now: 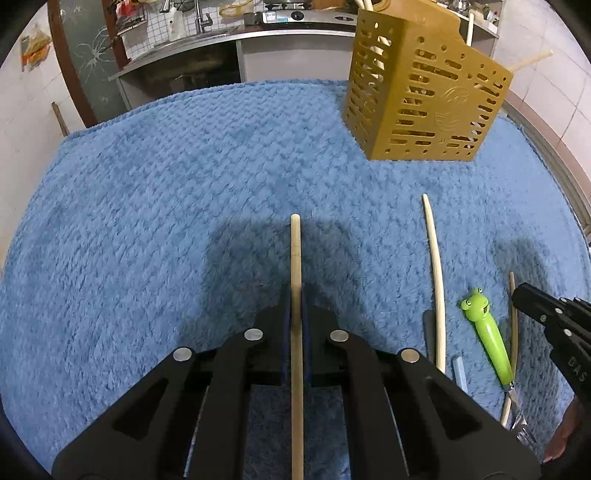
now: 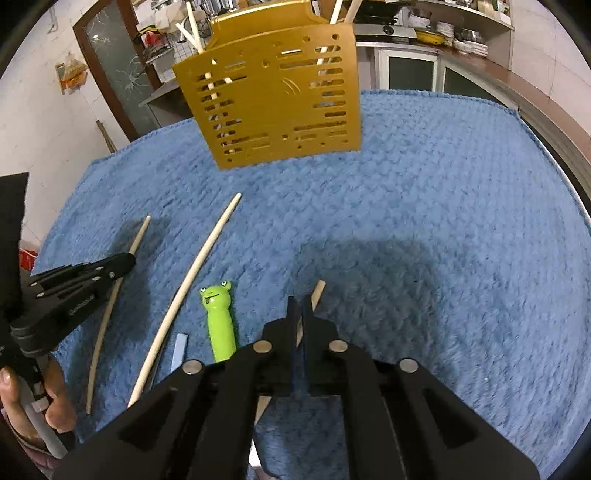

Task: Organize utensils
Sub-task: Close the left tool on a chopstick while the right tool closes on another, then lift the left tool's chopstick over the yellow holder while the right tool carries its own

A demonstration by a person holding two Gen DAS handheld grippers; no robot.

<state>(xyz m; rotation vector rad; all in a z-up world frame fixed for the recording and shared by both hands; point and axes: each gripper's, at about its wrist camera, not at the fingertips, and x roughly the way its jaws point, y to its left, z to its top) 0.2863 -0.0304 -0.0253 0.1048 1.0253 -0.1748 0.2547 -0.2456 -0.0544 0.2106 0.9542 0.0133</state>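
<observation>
My left gripper is shut on a pale wooden chopstick that runs straight ahead between its pads over the blue towel. My right gripper is shut on a second chopstick, whose tip sticks out past the fingers. From the right wrist view, the left gripper and its chopstick show at the left. Between the two grippers lie a loose chopstick and a green frog-handled utensil. A gold slotted utensil holder stands at the far side with several sticks in it.
A small light-blue bar lies beside the frog handle. A hand grips the left tool's handle. The towel's edge and the table rim curve along the right. A kitchen counter lies beyond the table.
</observation>
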